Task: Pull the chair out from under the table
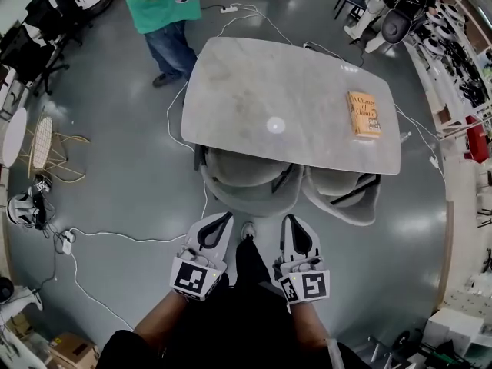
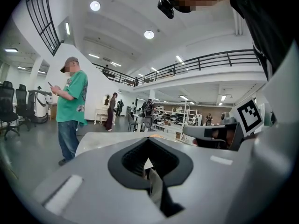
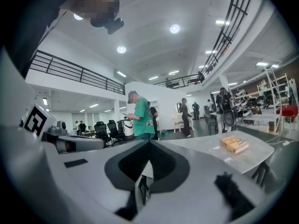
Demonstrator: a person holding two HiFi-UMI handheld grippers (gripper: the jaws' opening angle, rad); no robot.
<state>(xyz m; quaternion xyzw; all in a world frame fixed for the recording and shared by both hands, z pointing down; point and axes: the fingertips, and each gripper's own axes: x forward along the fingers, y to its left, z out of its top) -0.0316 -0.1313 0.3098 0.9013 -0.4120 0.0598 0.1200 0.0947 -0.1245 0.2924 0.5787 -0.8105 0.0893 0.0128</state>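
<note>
Left gripper and right gripper pressed together, empty, short of chair under table. Advise: spread jaws, clamp its rim, pull evenly straight back.

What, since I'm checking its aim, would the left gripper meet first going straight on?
Likely the back of the left chair, just ahead of the shut left gripper; height is hard to judge from above.
</note>
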